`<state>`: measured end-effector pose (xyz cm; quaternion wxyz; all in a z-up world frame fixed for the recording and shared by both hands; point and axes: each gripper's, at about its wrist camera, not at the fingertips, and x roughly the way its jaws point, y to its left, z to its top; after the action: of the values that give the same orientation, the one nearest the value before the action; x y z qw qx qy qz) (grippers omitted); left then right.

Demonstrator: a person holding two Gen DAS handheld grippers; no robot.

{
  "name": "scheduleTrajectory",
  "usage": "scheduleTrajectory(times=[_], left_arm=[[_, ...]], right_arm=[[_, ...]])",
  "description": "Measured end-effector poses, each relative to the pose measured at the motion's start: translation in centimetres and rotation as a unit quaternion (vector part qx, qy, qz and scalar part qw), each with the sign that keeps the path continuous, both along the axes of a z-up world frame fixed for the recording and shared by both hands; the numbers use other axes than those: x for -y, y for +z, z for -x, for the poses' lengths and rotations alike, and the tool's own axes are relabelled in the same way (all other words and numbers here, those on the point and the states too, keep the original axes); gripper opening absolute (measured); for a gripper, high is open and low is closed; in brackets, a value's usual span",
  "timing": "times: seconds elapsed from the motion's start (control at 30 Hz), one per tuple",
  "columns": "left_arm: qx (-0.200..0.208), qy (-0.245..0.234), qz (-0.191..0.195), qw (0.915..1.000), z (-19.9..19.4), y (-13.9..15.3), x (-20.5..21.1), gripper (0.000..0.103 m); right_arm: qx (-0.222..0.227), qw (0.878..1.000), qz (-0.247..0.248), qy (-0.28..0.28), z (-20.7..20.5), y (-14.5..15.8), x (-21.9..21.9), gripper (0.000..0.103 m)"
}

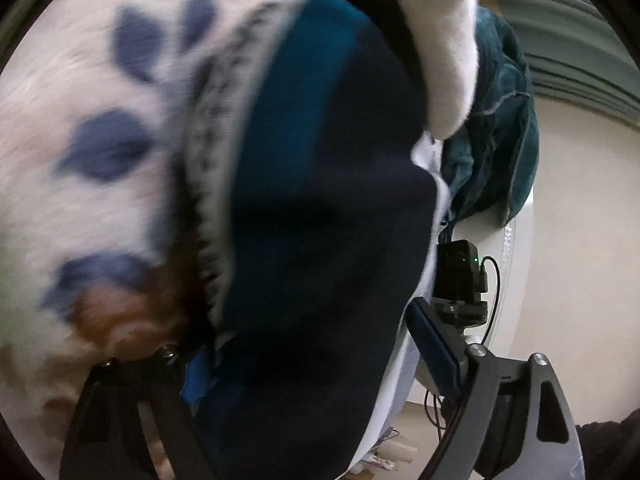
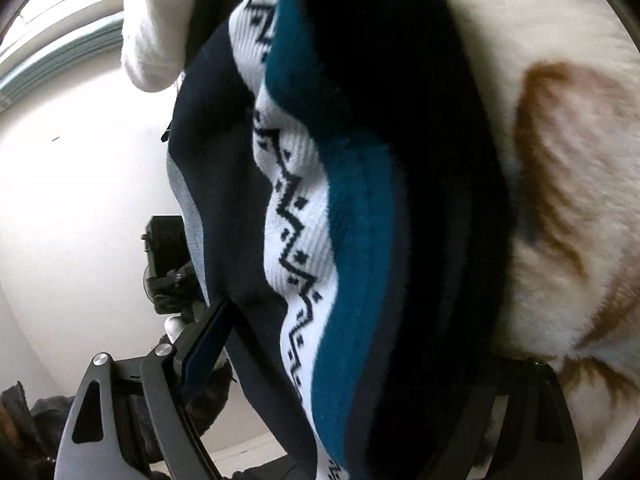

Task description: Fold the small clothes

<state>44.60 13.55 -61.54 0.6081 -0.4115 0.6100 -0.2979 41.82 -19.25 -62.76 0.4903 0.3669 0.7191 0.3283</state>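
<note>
A knitted garment in navy, teal and white with a black zigzag band (image 2: 296,216) fills the middle of both views; in the left wrist view (image 1: 320,200) it is blurred. My left gripper (image 1: 308,364) is shut on the garment's edge, its right finger (image 1: 436,352) showing beside the cloth. My right gripper (image 2: 360,360) is shut on the garment too, with its left finger (image 2: 208,340) at the cloth's navy edge. The garment hangs lifted between both grippers. A white fluffy piece (image 2: 156,28) shows at the top.
A cream fleece blanket with blue and brown leaf prints (image 1: 80,160) lies behind the garment, also in the right wrist view (image 2: 560,160). A dark teal cloth (image 1: 500,140) hangs at right. The other gripper's camera (image 1: 460,272) and a pale wall (image 2: 80,200) are beyond.
</note>
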Motion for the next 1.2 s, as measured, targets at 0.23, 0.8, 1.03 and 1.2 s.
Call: scheduleTrajectory(times=[0.23,0.8,1.03,1.2], left_arm=[[0.057,0.033,-0.031,0.9974,1.2,4.4,0.0,0.029],[0.195,0.041,-0.036,0.9793,-13.2,21.2,-0.5,0.028],[0.148,0.076,-0.090,0.9819,-23.9,19.2,-1.0,0.028],[0.086,0.050,-0.116,0.9882,-28.0,14.6,-1.3,0.032]], right_arm=[[0.025,0.998,0.004,-0.057,0.8,1.7,0.4,0.048],[0.150,0.979,-0.015,-0.140,-9.3,17.7,-1.9,0.040],[0.177,0.970,0.008,-0.165,-22.1,19.3,-3.5,0.040],[0.165,0.971,0.055,-0.162,-27.9,16.2,-5.0,0.040]])
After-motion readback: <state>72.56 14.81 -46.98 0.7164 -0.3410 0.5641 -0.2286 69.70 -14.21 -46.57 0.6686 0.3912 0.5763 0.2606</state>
